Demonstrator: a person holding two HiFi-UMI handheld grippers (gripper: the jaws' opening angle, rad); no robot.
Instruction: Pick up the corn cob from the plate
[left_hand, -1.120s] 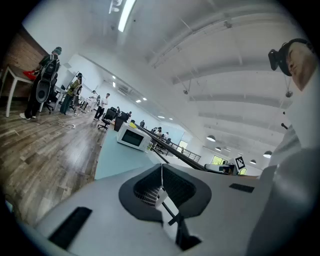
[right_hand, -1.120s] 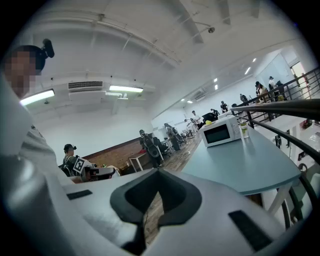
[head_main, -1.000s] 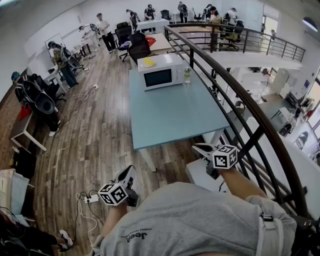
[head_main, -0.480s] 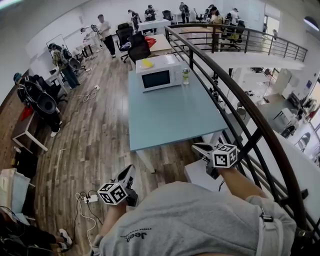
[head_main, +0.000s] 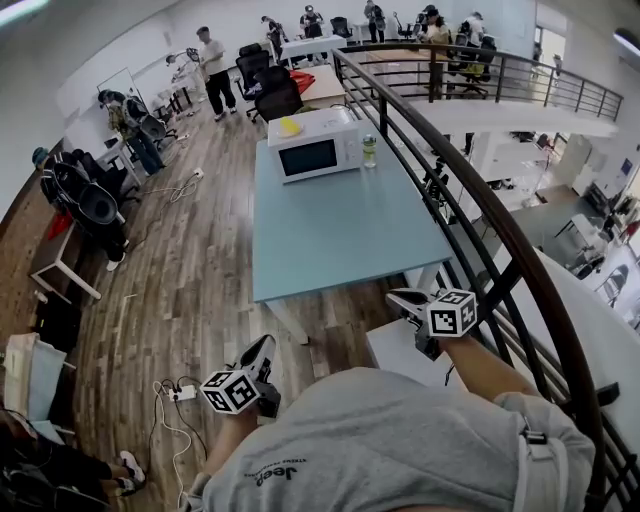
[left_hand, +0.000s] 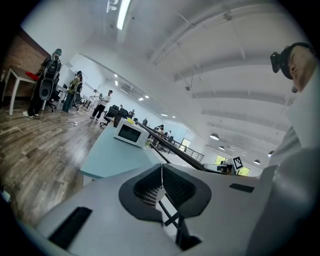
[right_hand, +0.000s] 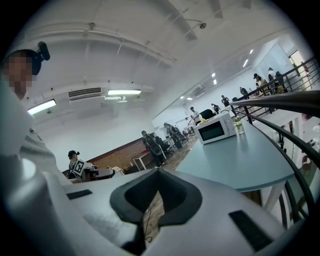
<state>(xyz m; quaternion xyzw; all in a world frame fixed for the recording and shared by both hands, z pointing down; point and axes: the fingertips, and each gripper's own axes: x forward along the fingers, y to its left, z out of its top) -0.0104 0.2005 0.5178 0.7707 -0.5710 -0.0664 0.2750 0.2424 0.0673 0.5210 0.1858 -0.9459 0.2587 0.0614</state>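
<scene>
Nearer now, the table (head_main: 340, 230) carries a closed microwave (head_main: 313, 148) and bottle (head_main: 369, 150).

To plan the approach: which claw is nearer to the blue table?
The right claw, beside the black railing, almost at the blue table's near edge; the left claw hangs farther back, over the wooden floor.

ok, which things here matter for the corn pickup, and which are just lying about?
Job: left claw, right claw, both shut, empty; yellow thing atop the microwave, possibly the corn, too small to tell.
Lying about: bottle, blue table, power strip, office chair.
</scene>
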